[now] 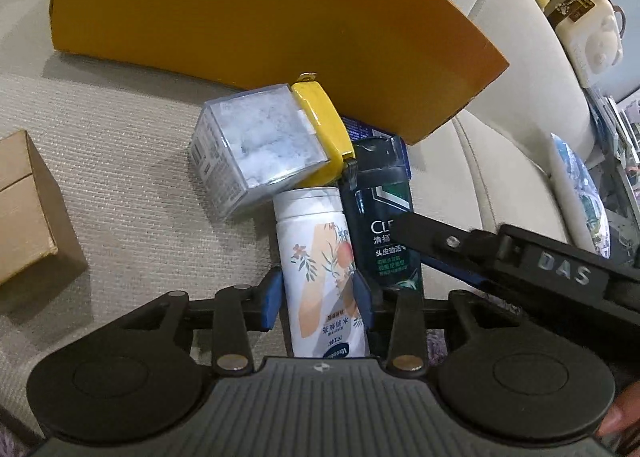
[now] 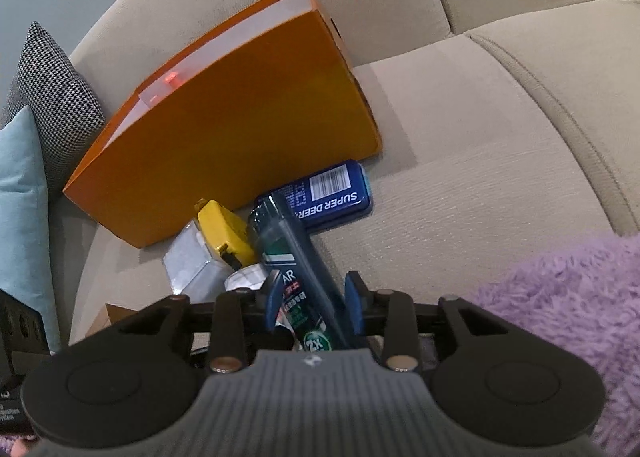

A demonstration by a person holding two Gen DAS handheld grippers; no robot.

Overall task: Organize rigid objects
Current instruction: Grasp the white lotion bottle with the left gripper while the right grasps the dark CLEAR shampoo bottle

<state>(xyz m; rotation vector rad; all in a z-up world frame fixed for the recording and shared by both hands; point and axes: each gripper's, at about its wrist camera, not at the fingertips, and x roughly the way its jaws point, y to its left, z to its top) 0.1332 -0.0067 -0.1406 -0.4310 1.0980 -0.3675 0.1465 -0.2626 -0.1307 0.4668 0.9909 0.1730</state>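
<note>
Both bottles mid-grab on the sofa (image 2: 500, 129): left hand-held gripper (image 1: 320, 297) clamped on the white lotion bottle (image 1: 320, 257), right hand-held gripper (image 2: 310, 297) closed around the dark shampoo bottle (image 2: 296, 253). Orange box (image 2: 240, 129) straight ahead of both. Next up, probably lifting clear of the clutter without knocking the clear cube (image 1: 252, 145).

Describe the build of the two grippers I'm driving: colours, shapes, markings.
Both the left gripper and the right gripper are matte black, with blue finger pads, round side discs, silver pivot rivets and a ribbed grey centre plate. The right gripper's arm, seen from the left wrist, bears raised "DAS" lettering.
</note>
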